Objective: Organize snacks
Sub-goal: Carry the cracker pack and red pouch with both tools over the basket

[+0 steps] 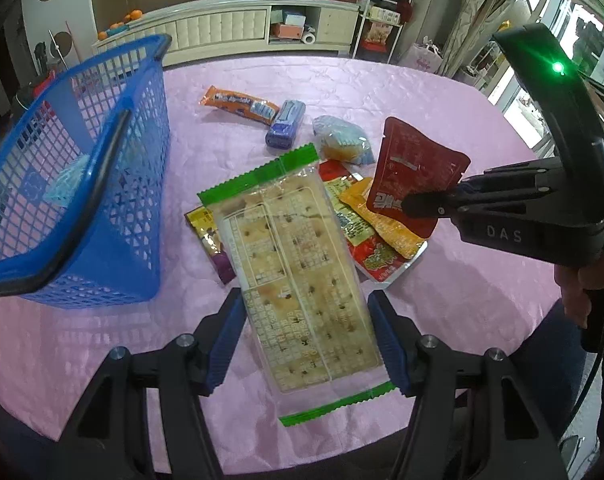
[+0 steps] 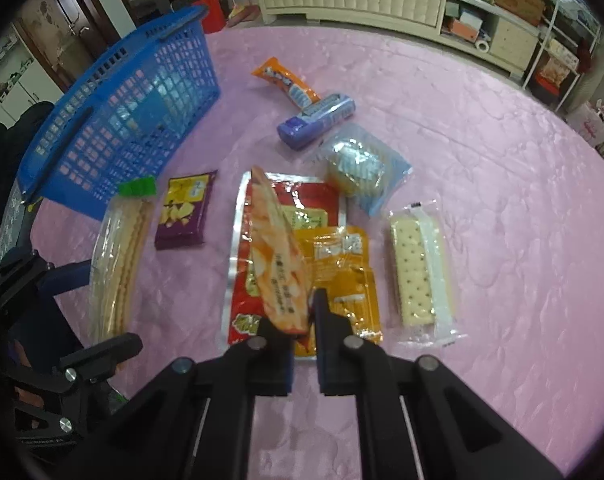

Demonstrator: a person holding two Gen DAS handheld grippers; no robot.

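Left wrist view: my left gripper (image 1: 306,340), at bottom centre, grips a long clear cracker pack (image 1: 298,276) with green ends, lifted over the pink tablecloth (image 1: 442,92). At right, my right gripper (image 1: 412,204) is clenched on a red pouch (image 1: 414,168), raised above the snack pile (image 1: 362,216) at mid-frame. At upper left stands the blue basket (image 1: 102,160), just beside the cracker pack.

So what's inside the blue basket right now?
Through the mesh of the blue basket, a light blue packet lies on the bottom. The walls and the black handle hide much of the floor, so I cannot tell if more is in there.
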